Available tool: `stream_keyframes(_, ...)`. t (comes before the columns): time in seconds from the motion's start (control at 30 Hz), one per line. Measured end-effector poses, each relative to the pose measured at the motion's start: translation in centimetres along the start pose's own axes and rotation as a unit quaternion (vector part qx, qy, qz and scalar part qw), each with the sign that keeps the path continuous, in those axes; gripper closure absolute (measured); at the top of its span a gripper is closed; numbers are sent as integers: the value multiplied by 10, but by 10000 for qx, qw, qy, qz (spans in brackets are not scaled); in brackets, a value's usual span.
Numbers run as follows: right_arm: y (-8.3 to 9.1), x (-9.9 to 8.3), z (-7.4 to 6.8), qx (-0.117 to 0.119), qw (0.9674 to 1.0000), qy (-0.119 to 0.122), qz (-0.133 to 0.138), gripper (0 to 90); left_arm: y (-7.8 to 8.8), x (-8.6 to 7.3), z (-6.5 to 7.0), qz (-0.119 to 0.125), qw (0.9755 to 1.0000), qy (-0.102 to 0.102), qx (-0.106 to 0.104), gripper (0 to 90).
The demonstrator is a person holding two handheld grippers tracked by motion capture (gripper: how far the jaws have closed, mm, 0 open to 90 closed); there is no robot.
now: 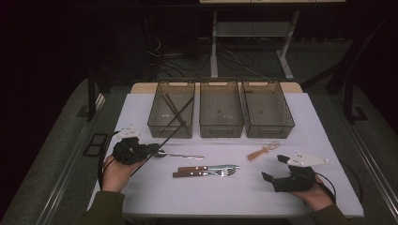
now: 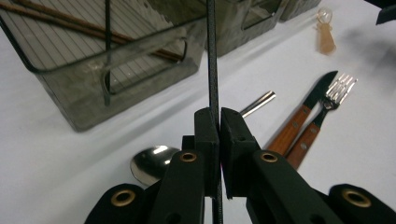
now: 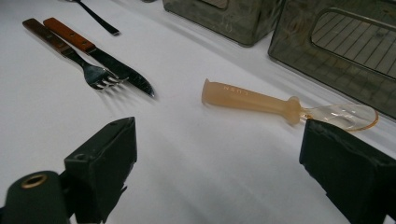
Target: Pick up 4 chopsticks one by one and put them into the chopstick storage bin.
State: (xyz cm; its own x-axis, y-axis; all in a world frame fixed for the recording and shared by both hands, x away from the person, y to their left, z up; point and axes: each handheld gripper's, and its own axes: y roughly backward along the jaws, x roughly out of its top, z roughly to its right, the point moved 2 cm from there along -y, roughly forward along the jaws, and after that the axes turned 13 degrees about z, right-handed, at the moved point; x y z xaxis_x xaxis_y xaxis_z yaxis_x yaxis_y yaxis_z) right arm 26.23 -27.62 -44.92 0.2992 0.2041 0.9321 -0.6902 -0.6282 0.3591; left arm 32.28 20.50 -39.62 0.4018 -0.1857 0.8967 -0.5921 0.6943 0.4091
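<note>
My left gripper [image 1: 156,149] [image 2: 219,119] is shut on a thin black chopstick [image 1: 180,119] [image 2: 212,56]. The stick slants up over the near rim of the left bin [image 1: 171,130] [image 2: 84,100], which holds brown chopsticks [image 1: 172,108] [image 2: 70,25]. Just below the jaws a metal spoon [image 1: 183,155] [image 2: 149,161] lies on the white table. My right gripper [image 1: 274,168] [image 3: 224,154] hovers open over the table, its jaws wide apart and bare. Beyond them lies an orange plastic spoon [image 1: 263,151] [image 3: 252,100].
A wooden-handled knife [image 1: 209,167] [image 3: 100,56] and fork [image 1: 204,174] [image 3: 70,53] lie side by side at the table's middle. The middle bin [image 1: 221,130] and the right bin [image 1: 268,132] stand beside the left one along the back.
</note>
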Motion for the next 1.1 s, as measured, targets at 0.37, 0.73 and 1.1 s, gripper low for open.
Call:
stream_keyframes(0.37, 1, 0, 1, -29, 10000, -48, 9, 113, -9, 15, -6, 120, 9999, -66, 20, 858)
stream_keyframes(0.73, 1, 0, 1, -29, 10000, -43, 22, 113, -21, 46, -18, 190, 9997, -125, 81, 858)
stream_keyframes(1.1, 1, 0, 1, -24, 10000, -43, 24, 113, -46, 80, -39, 176, 9995, -133, 230, 858)
